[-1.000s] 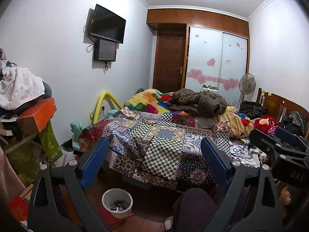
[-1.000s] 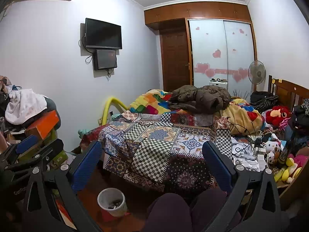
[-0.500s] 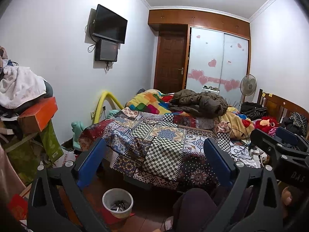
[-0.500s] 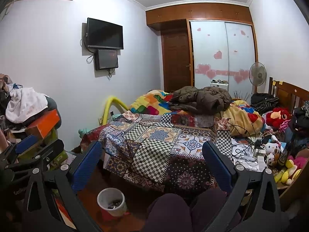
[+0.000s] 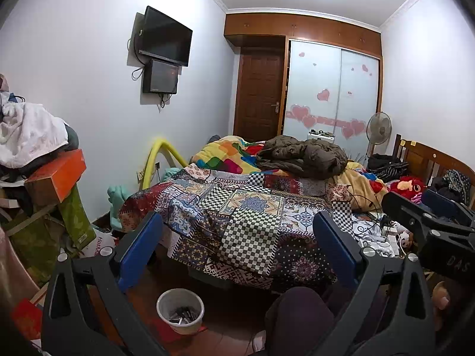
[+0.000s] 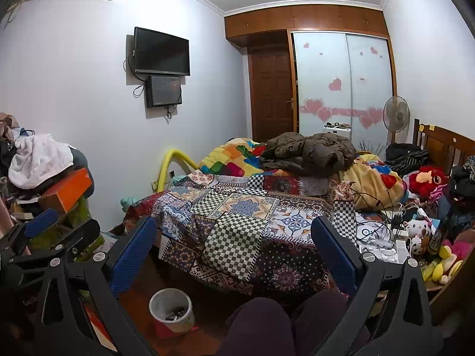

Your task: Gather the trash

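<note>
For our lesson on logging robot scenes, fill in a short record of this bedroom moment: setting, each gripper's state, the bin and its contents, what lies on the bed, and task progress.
Setting: cluttered bedroom, seen from low beside the bed
Left gripper: open, holding nothing
Right gripper: open, holding nothing
Trash bin: pale, upright on the floor near the foot of the bed, some dark scraps inside
On the bed: patchwork quilt, brown jacket, tangled cables
Progress: nothing picked up yet
</note>
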